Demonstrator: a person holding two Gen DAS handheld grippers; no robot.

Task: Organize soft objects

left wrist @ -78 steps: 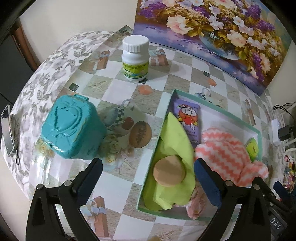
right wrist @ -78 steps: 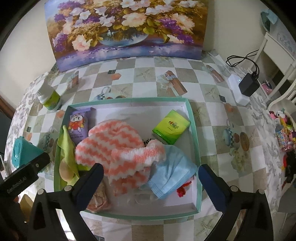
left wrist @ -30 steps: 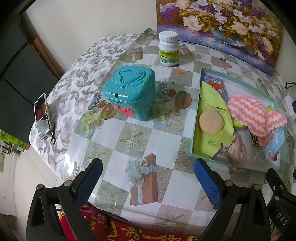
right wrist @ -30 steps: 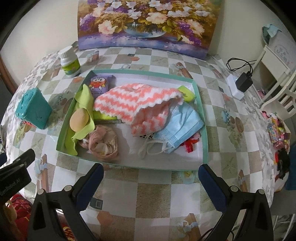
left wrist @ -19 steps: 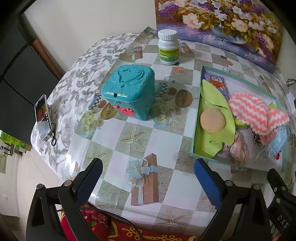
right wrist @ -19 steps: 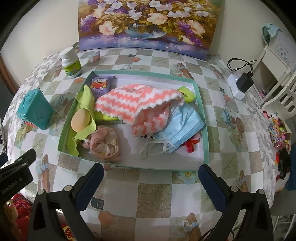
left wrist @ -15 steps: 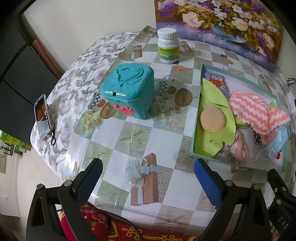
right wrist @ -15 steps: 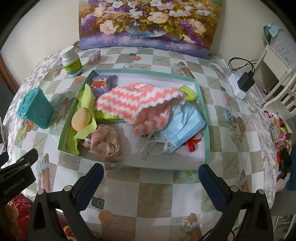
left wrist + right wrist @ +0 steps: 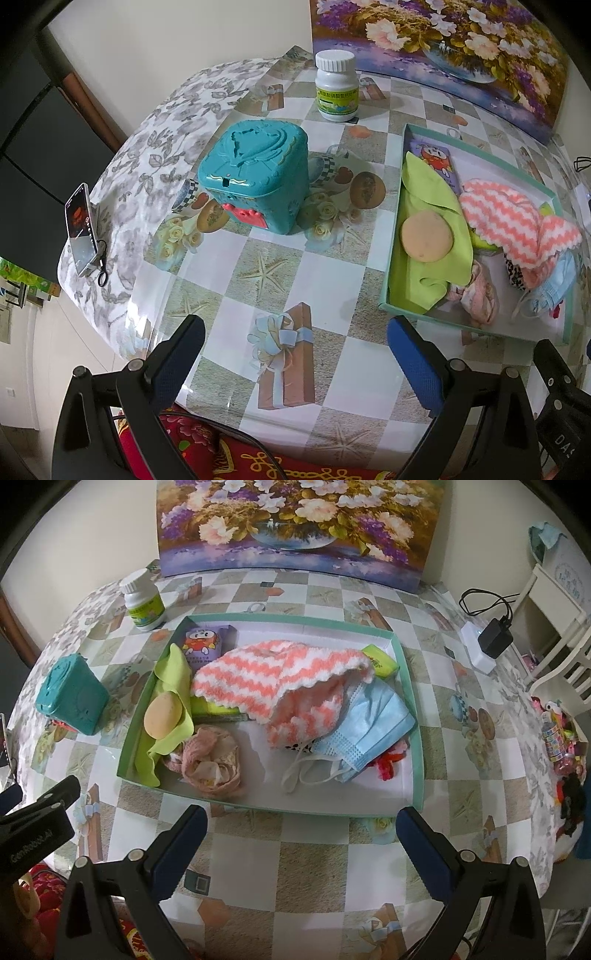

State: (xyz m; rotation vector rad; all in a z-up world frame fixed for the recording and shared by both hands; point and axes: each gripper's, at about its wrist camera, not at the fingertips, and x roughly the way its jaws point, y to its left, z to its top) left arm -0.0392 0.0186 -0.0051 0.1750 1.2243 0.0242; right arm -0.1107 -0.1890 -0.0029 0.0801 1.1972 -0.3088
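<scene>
"GenRobot.AI" on left claw (image 9: pixel 35 840); "DAS" on right claw (image 9: pixel 563 439).

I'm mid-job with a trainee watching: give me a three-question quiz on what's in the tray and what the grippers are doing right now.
1. True or false: the round tan sponge puff rests on the lime-green cloth inside the shallow teal-rimmed tray.
2. Which soft item partly covers the light blue pleated face mask?
A. the crumpled pink fabric bundle
B. the coral-and-white zigzag knitted piece
C. the lime-green cloth
3. Fill in: both the left gripper and the right gripper are ____ and hold nothing.

Key: 1 true; 2 B; 3 open.
</scene>
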